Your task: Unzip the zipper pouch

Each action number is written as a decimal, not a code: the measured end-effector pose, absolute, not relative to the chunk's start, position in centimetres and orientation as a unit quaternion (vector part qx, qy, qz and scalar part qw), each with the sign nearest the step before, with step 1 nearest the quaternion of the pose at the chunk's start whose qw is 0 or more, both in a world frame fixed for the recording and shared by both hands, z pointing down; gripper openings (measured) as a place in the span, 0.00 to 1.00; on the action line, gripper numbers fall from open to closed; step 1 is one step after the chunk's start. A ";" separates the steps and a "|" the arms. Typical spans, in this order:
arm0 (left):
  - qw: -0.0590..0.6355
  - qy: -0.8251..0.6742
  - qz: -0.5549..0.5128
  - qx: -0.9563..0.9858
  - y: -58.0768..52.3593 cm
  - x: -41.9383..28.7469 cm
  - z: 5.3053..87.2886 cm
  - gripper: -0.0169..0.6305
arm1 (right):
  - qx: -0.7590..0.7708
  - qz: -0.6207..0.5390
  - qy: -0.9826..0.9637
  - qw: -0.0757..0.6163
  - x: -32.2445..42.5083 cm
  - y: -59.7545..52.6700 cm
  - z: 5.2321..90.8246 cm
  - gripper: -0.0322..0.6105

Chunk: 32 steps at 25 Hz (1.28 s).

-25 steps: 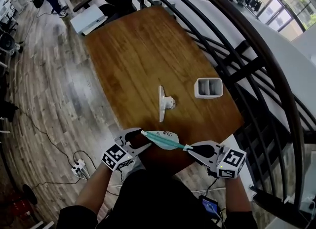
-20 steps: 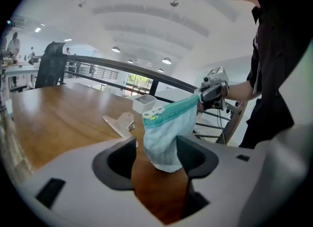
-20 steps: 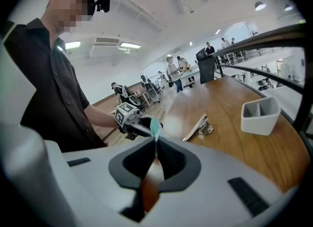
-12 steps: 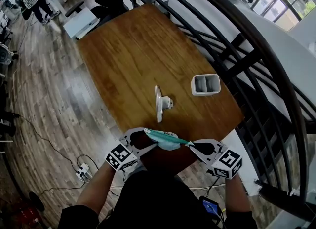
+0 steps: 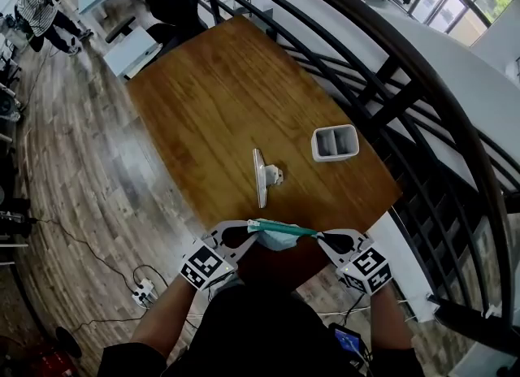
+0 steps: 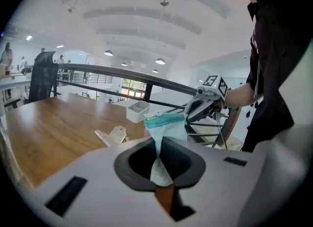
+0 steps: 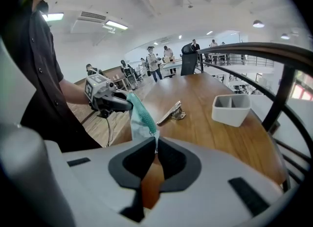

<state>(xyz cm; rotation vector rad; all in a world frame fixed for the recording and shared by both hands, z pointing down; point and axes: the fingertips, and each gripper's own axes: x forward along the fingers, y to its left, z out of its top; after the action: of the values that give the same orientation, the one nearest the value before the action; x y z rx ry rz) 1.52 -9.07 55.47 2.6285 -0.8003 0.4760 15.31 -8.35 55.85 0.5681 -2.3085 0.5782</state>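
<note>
Two ends of the zipper pouch (image 5: pixel 278 236) sit in my tongs: my left gripper (image 5: pixel 249 227) has just been closing and now clamps the pale fabric, while my right gripper (image 5: pixel 319 238) is clenched on the teal zip end. It hangs stretched between them over the near edge of the wooden table (image 5: pixel 219 99), with a white stand (image 5: pixel 262 177) and a white divided bin (image 5: pixel 335 142) beyond.

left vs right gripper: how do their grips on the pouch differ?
The left gripper, jaws just closed, pinches the zipper pouch's pale fabric below the teal zipper; the right gripper pinches at the zipper's end. Loose fabric hangs below the left gripper's tips; almost none below the right gripper's. Both are shut on the pouch.
</note>
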 end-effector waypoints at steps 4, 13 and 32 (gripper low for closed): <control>0.162 -0.311 0.155 0.924 -9.5 1.4 53.2 0.06 | 0.233 0.213 -0.892 0.324 15.7 -9.3 54.8 0.11; 0.214 -0.418 0.130 0.873 -10.3 -2.1 52.5 0.06 | 0.245 0.184 -0.909 0.282 16.1 -11.1 51.5 0.17; 0.216 -0.419 0.124 0.873 -7.3 -1.8 52.0 0.06 | 0.040 0.002 -0.945 0.324 2.1 -8.1 52.4 0.14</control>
<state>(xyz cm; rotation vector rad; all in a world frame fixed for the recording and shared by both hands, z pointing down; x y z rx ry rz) -1.78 -7.34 51.99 2.4203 -1.1618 0.3434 2.10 -8.10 52.41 0.1050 -2.4794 0.0051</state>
